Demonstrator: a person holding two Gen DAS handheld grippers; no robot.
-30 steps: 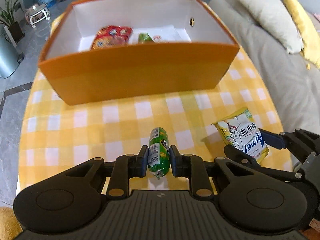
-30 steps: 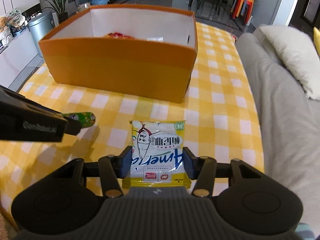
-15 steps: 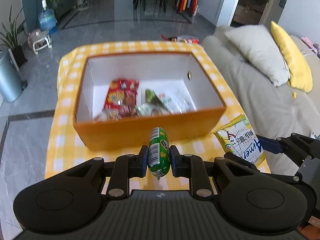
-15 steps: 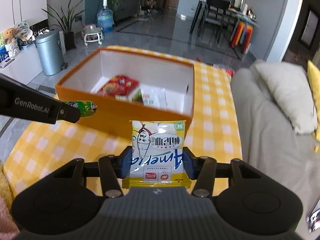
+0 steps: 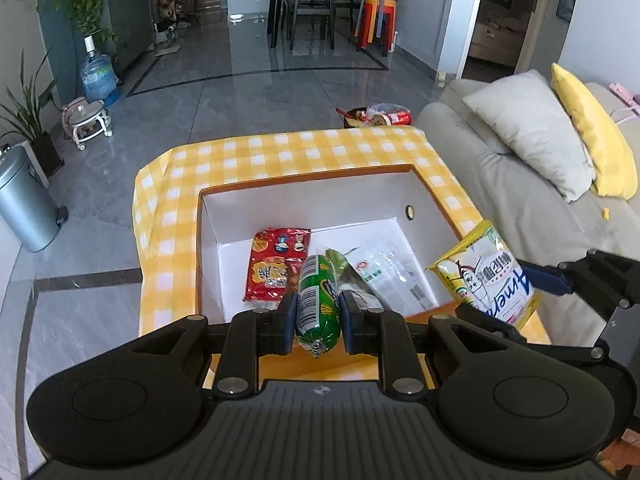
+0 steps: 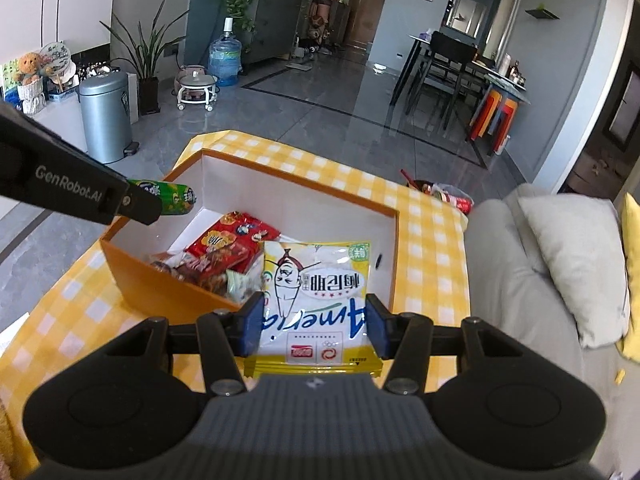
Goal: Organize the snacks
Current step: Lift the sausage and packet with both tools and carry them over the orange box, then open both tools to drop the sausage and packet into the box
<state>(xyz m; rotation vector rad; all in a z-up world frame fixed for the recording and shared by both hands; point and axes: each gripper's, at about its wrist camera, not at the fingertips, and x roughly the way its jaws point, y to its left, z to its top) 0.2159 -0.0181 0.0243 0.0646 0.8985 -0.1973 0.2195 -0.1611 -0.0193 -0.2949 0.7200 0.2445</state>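
Observation:
My left gripper (image 5: 318,320) is shut on a green sausage-shaped snack (image 5: 318,300), held in the air over the near wall of the orange box (image 5: 304,184). My right gripper (image 6: 314,326) is shut on a white and yellow snack bag (image 6: 316,292), also lifted above the box's near side. Both held snacks show in the other view too: the bag (image 5: 486,276) at the right, the green snack (image 6: 172,198) at the left. Inside the white-lined box (image 6: 132,264) lie a red packet (image 5: 276,264), a clear packet (image 5: 388,268) and other snacks.
The box stands on a yellow checked tablecloth (image 5: 280,152). A grey sofa (image 5: 520,200) with a grey pillow (image 5: 528,128) and a yellow cushion runs along the right. A metal bin (image 5: 24,204) stands on the floor at the left. Snack waste (image 5: 380,116) lies beyond the table.
Both grippers have risen with their snacks and moved toward the box. The view has tilted up, so the box now lies below and its contents show.

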